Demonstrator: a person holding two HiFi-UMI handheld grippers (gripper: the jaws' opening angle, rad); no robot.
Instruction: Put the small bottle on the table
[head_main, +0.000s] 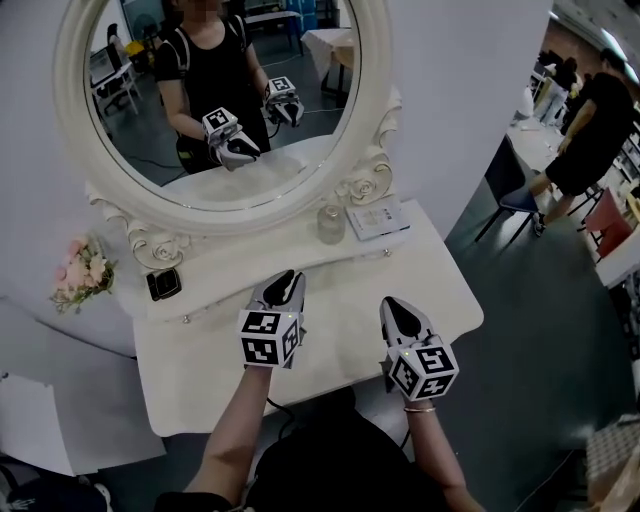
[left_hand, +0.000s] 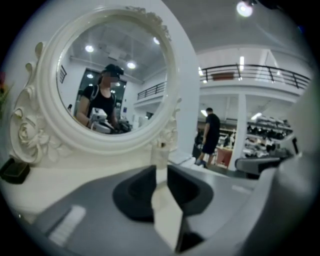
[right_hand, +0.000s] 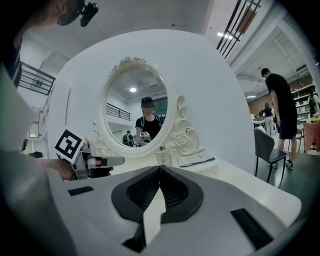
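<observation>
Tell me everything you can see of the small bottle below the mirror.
The small bottle is squat and rounded, of clear, glass-like material, with a narrower pale cap on top. It stands upright on the raised white shelf at the foot of the oval mirror, just left of a booklet and seemingly clear of it. Its contents cannot be made out.
</observation>
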